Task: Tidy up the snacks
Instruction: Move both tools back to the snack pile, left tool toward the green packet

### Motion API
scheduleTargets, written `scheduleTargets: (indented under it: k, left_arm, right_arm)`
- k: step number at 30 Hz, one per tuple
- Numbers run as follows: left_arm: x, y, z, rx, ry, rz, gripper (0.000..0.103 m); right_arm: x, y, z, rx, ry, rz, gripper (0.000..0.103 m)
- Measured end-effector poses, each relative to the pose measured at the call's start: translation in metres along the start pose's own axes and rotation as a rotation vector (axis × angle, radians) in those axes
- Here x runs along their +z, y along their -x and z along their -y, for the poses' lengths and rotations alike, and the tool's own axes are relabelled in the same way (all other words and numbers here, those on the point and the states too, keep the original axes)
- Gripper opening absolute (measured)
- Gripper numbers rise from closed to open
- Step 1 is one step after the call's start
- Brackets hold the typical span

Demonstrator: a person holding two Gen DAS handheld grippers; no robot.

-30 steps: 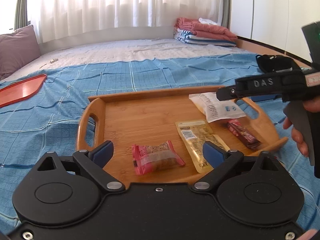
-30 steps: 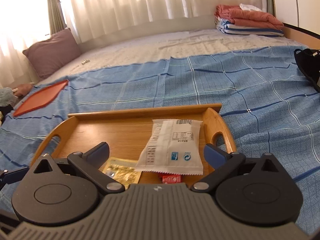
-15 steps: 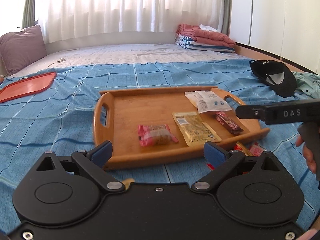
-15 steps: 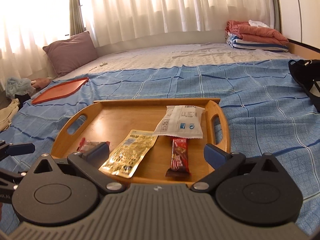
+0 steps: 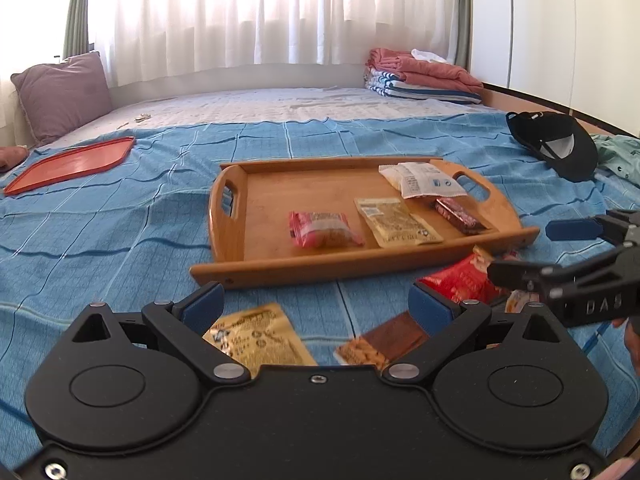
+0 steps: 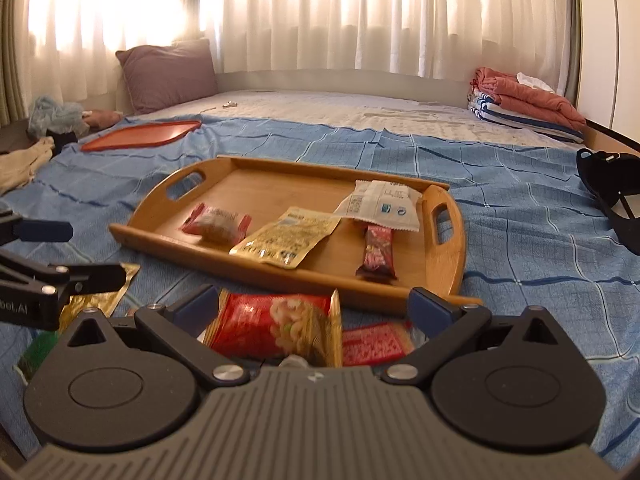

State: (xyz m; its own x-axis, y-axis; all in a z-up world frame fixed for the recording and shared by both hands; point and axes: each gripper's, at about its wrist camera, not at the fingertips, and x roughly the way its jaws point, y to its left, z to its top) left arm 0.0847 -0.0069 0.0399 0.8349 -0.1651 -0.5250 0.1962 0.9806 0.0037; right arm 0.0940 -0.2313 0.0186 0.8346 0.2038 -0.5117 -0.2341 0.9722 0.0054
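Note:
A wooden tray (image 5: 280, 270) (image 6: 452, 280) on the blue bedspread holds a pink snack pack (image 5: 322, 230), a yellow pouch (image 5: 394, 222), a white pack (image 5: 424, 180) and a dark red bar (image 5: 458, 212). My left gripper (image 5: 316, 306) is open and empty over a yellow packet (image 5: 258, 338) and a brown bar (image 5: 384, 344) lying in front of the tray. My right gripper (image 6: 314, 302) is open and empty over a red snack bag (image 6: 272, 326) and a small red pack (image 6: 372, 344). The right gripper also shows in the left wrist view (image 5: 560, 252).
A red tray (image 5: 76, 162) lies far left on the bed. A black cap (image 5: 556, 144) sits at the right. Folded blankets (image 5: 420, 76) and a purple pillow (image 5: 60, 94) are at the back. Clothes (image 6: 24, 160) lie at the bed's left edge.
Both grippers have pulled back from the tray toward the near edge. Loose snacks in front of the tray have come into view under them. Both stayed open.

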Motion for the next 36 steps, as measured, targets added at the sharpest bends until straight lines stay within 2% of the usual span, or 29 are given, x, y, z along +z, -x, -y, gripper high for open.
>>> scheduleTargets:
  k: [9,16,22,32,36]
  left_arm:
    - [-0.025,0.014,0.002,0.026,0.007,0.008,0.099]
    - [-0.047,0.019,0.000,0.055,0.035,-0.017,0.099]
    - [-0.064,0.025,0.002,0.069,0.068,-0.048,0.099]
    - [-0.077,0.044,0.018,0.079,0.042,-0.016,0.099]
    - [-0.078,0.047,0.020,0.068,0.037,-0.013,0.091]
  right_arm:
    - [-0.025,0.008,-0.012,0.003,-0.006,-0.021,0.103]
    - [-0.046,0.011,-0.019,-0.055,0.006,0.020,0.103]
    - [-0.050,0.011,-0.025,-0.082,0.032,0.047,0.103]
    - [-0.056,0.007,-0.019,-0.088,-0.011,0.054,0.103]
    - [-0.058,0.009,-0.018,-0.084,-0.018,0.073,0.103]
